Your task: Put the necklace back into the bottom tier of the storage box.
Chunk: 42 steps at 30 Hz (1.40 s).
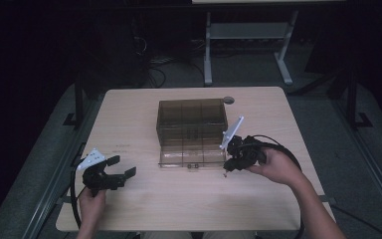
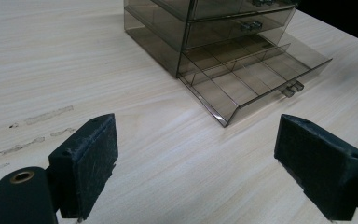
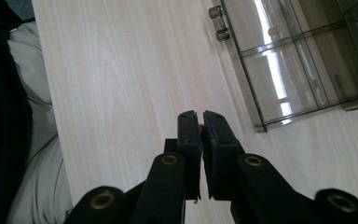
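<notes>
A tiny reddish piece (image 3: 200, 125) is being pinched between the closed fingers (image 3: 189, 135) of the right gripper (image 1: 227, 171), just beside the open drawer (image 1: 191, 158) of the drawer box (image 1: 191, 117). It is best being carried level over a compartment before release, while the left gripper (image 1: 121, 168) is being held with fingers apart, well apart from the box.

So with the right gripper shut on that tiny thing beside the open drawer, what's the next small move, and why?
Probably carry the right gripper over the open drawer and open it above a compartment. Its jaws are pinched on a small orange-brown item, too small to identify, just off the drawer's front right corner. The drawer is pulled out, its compartments look empty, and the left gripper rests open, well off to the side.
</notes>
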Motion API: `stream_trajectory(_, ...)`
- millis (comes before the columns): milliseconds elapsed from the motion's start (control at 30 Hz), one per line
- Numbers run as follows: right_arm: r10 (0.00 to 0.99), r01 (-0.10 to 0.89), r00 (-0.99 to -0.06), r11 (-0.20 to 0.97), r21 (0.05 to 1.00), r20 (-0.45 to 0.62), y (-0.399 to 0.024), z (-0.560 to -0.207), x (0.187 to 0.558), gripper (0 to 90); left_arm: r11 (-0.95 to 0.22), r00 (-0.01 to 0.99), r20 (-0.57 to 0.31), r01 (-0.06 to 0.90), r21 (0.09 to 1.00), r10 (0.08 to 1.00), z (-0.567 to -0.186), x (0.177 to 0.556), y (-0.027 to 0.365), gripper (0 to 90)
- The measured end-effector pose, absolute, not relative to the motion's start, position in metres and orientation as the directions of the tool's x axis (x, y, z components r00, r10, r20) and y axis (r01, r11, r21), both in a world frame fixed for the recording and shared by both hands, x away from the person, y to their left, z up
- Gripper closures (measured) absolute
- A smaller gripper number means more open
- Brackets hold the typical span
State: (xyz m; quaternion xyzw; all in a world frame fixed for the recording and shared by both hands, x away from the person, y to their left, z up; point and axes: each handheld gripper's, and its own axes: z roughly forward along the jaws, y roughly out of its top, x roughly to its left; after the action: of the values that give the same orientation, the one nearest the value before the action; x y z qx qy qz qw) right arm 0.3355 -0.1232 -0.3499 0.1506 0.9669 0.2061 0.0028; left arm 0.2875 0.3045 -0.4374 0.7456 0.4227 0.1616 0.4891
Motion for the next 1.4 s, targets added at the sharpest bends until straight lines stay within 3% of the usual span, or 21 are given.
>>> stream_trajectory(1400,0.299,0.295,-0.953,0.873,0.389,0.050,-0.113,-0.324,0.366,85.2,-0.157,0.588,-0.179,0.474,0.866,0.789,-0.437,0.287,0.305,12.9)
